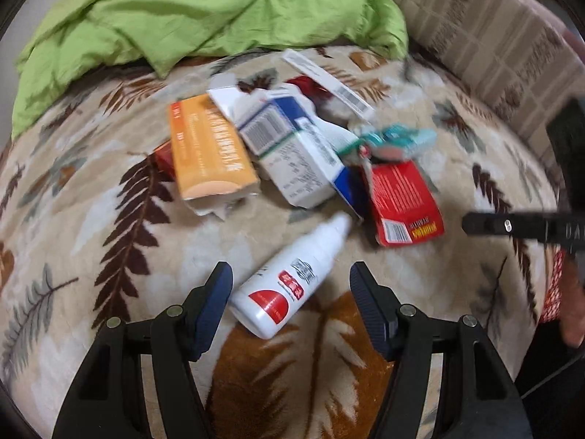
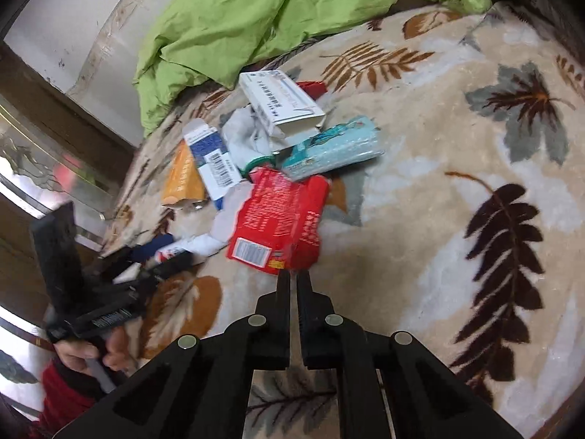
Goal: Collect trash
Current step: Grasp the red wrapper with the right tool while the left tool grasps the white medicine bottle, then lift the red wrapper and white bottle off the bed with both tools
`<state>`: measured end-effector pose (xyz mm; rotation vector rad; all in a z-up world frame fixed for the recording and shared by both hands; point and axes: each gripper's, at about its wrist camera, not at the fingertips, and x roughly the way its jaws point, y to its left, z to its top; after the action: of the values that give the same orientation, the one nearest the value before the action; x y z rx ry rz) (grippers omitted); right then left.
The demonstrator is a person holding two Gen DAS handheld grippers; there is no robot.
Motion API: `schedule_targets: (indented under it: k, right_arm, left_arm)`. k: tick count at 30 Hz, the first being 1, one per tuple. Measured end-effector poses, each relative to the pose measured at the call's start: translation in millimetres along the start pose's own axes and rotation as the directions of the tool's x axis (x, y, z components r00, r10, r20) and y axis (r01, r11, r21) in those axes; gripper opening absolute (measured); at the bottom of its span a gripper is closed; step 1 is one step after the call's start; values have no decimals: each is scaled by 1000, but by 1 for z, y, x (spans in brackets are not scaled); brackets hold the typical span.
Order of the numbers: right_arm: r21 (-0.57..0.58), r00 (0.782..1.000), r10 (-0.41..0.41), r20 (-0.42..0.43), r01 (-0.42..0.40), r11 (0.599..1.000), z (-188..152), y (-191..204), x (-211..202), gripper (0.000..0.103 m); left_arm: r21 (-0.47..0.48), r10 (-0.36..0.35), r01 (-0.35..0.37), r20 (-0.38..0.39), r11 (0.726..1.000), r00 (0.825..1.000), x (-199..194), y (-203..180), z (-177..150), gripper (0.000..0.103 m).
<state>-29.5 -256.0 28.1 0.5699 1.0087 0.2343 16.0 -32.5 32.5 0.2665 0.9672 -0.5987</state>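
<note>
On the bed: your trash lies in a loose heap on a leaf-patterned blanket (image 1: 109, 219), with a crumpled green quilt (image 1: 182, 18) bunched behind it.
Left tool: your left tool (image 1: 290, 285) hangs over the near edge of the heap with its jaws apart.
White bottle: a white spray bottle (image 1: 289, 278) with a red label lies on its side between those jaws; neither pad touches it, and its nozzle end points toward the heap.
Right tool: your right tool (image 2: 293, 280) has its jaws drawn together; the tips sit at the near bottom edge of the red box (image 2: 279, 219). A thin edge of the box seems to be between them, but the blur keeps you from being sure it is pinched.
Red box: it is crushed and torn open, barcode side up, at the near side of the heap.
Orange box: an orange carton (image 1: 210, 153) lies at the left of the pile in the left wrist view, its near end torn.
Blue and white box: a blue-and-white carton (image 1: 292, 146) lies between the orange and the red, leaning on the orange one.
Teal pack: a teal packet (image 2: 336, 150) rests just behind the red box.
White box: a long white box (image 2: 281, 102) sits tilted on top at the back.
Your left hand: it (image 2: 91, 351) shows at the lower left of the right wrist view, gripping the handle, with a red sleeve (image 2: 62, 398) below.
</note>
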Motion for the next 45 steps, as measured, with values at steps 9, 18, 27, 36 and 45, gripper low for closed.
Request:
schedule_targets:
  k: [9, 18, 27, 36, 45]
  right_arm:
    - [85, 1000, 25, 4, -25, 996, 10, -15, 7, 9]
    - [97, 1000, 6, -7, -5, 995, 33, -13, 33, 47]
    - [-51, 998, -55, 16, 56, 997, 36, 19, 46, 15]
    - [-205, 970, -98, 221, 145, 968, -26, 61, -33, 12]
    - [-274, 930, -112, 350, 216, 937, -82, 84, -83, 12]
  left_arm:
    - [29, 79, -78, -14, 997, 997, 18, -21, 2, 29]
    - [-158, 75, -67, 47, 985, 996, -27, -12, -21, 29]
    - [-281, 112, -68, 142, 957, 984, -67, -12, -42, 29]
    - [-314, 194, -120, 213, 942, 958, -97, -37, -65, 29]
    - [-323, 273, -185, 254, 928, 928, -123, -63, -89, 29]
